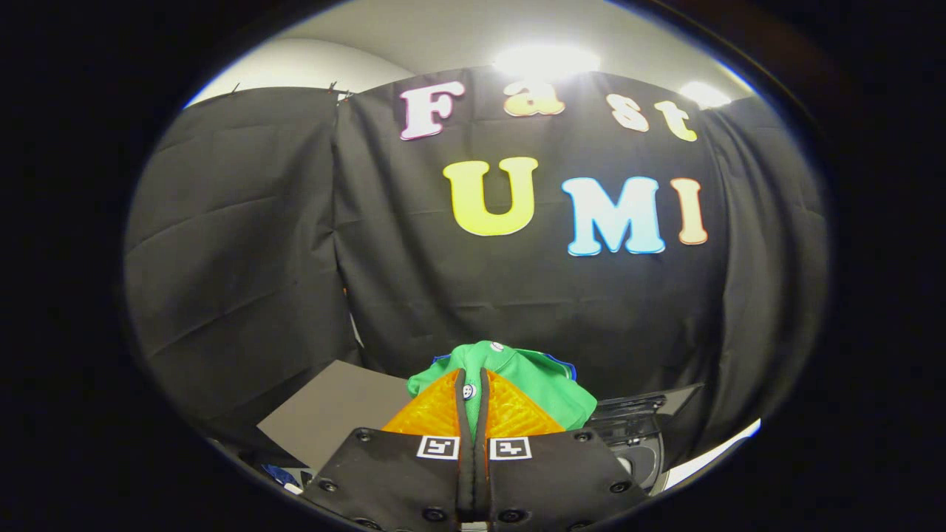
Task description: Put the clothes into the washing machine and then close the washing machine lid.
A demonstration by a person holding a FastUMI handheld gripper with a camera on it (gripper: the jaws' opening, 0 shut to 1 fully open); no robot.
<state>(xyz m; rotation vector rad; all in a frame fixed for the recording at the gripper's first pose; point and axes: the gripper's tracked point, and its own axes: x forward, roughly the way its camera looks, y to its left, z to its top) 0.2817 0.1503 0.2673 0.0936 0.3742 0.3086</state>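
Note:
My gripper is raised in front of the booth's black wall, its two fingers pressed together on a green garment. The garment has white buttons and a blue edge, and it bunches up over and beyond the fingertips. Low to the right of the fingers lies the dark top of the washing machine, with part of a round opening showing beside the gripper body.
A flat grey panel lies low to the left of the fingers. A white surface strip shows at the lower right, past the machine. The black cloth wall stands close ahead.

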